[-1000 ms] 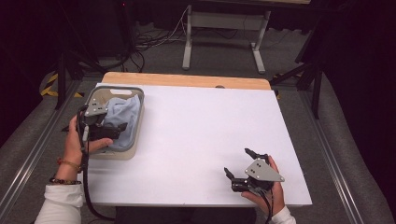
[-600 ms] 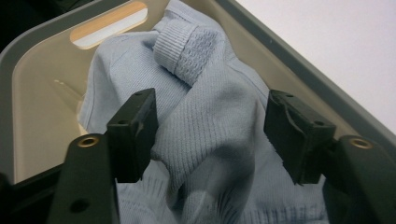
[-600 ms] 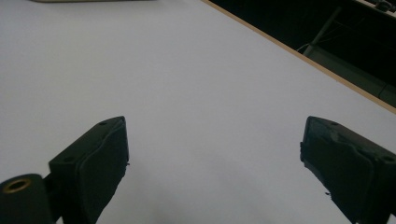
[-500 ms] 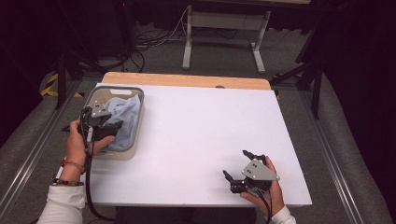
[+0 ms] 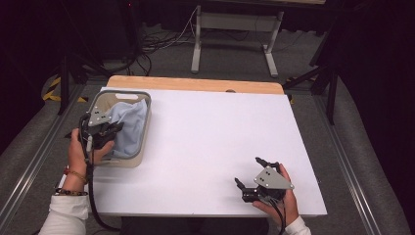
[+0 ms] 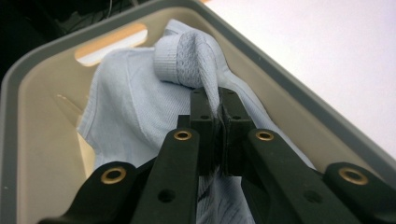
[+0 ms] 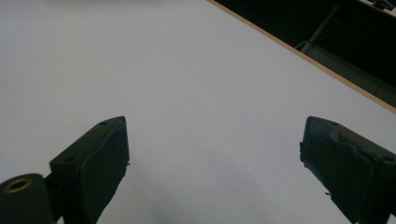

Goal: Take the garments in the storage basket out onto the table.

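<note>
Over at nine o'clock, the left hand-held gripper [image 6: 212, 109] has just closed its jaws, pinching a fold of the pale blue cloth [image 6: 140, 107] in the basket [image 5: 142, 147], ready for lifting, while the right hand-held gripper [image 5: 249, 172] rests wide open.

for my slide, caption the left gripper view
Left tongs shut on a fold of pale blue cloth in a basket.

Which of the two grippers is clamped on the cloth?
The left gripper, pinching the light blue cloth inside the basket; the right gripper stands open over bare table.
</note>
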Tool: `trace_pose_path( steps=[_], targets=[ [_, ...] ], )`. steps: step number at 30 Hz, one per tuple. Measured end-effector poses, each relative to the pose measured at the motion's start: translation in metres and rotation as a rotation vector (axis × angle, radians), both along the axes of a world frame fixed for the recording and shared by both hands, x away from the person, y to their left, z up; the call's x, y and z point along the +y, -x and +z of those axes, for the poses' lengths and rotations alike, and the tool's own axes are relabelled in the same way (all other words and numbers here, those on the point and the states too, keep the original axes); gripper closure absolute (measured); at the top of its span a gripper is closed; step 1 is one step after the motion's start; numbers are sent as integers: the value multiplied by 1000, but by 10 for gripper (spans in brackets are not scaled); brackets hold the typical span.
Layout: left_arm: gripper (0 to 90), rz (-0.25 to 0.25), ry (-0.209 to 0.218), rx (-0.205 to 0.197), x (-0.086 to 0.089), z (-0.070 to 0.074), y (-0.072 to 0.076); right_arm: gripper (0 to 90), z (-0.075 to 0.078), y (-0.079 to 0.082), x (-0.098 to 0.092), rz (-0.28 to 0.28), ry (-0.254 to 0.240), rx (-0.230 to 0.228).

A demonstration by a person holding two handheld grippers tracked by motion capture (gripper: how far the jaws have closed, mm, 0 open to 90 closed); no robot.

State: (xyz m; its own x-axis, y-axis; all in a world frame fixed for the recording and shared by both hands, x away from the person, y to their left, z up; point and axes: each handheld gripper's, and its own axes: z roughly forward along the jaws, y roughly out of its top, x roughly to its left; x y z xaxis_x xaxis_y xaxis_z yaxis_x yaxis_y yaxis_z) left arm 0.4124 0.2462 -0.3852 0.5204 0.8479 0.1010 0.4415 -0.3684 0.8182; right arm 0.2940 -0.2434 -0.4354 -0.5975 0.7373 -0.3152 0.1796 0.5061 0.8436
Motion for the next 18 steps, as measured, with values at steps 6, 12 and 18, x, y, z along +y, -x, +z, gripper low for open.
trace_pose_path(
  steps=[6,12,18],
  targets=[
    [866,-19,83,-58,3,8,3,85,4,3,-3,-7,-7,-15],
    [868,-17,132,-122,5,30,4,87,7,2,-11,-31,-45,-17],
    [868,-10,134,-170,3,52,4,87,7,2,-11,-15,-40,-13]
  ],
)
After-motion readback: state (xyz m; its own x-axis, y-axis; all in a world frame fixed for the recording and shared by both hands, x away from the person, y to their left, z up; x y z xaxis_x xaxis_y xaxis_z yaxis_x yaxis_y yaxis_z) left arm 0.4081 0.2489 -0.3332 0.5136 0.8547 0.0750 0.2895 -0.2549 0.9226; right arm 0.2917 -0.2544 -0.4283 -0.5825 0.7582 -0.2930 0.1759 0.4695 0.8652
